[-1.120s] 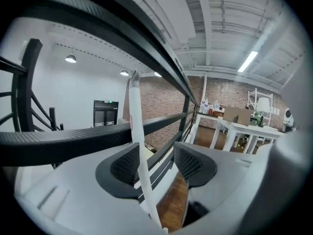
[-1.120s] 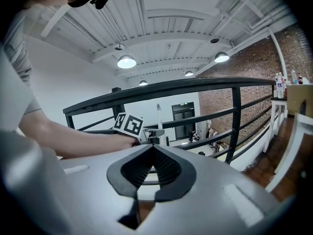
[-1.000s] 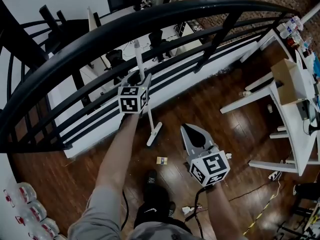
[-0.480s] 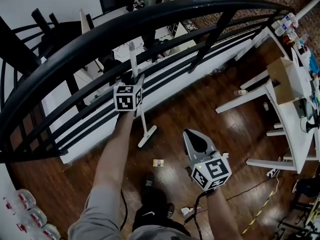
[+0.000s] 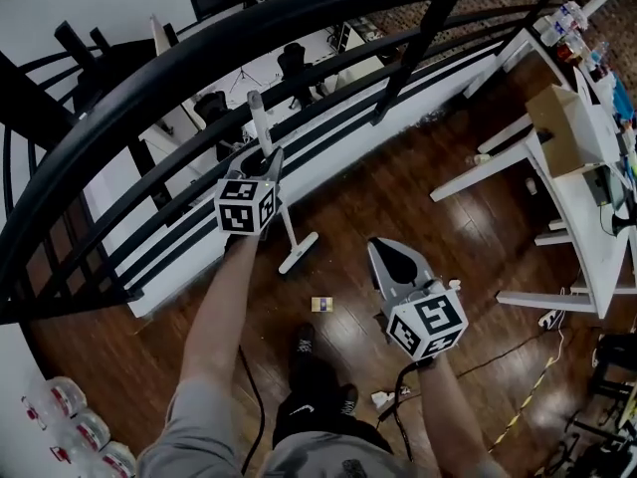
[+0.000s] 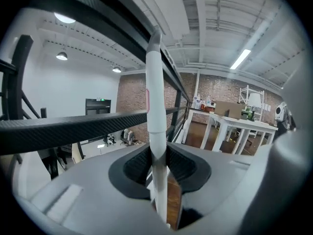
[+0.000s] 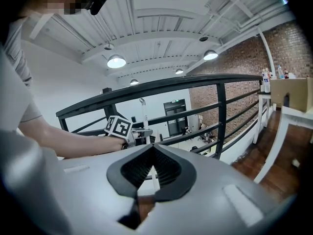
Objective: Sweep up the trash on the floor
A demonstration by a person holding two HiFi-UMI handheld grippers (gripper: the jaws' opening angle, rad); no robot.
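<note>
Now, left gripper (image 5: pixel 267 159): jaws just closing, pinching broom handle (image 6: pixel 155 82)
right gripper (image 5: pixel 386 252): jaws together, empty
trash (image 5: pixel 321 305): bare floor (image 5: pixel 398 192), near broom head (image 5: pixel 299 253)
railing (image 5: pixel 299 23): just behind broom head

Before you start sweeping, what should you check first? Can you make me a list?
1. Left gripper has the broom handle: ok. Its jaws have just been closing, and the pads press on the handle.
2. Broom head down on the floor: ok, as far as the head view shows.
3. Trash spotted: ok. A small scrap lies near the broom head, not touching it.
4. Right gripper free: ok. It is shut with nothing between its jaws.
5. Dustpan ready: cannot tell. None is in view.
</note>
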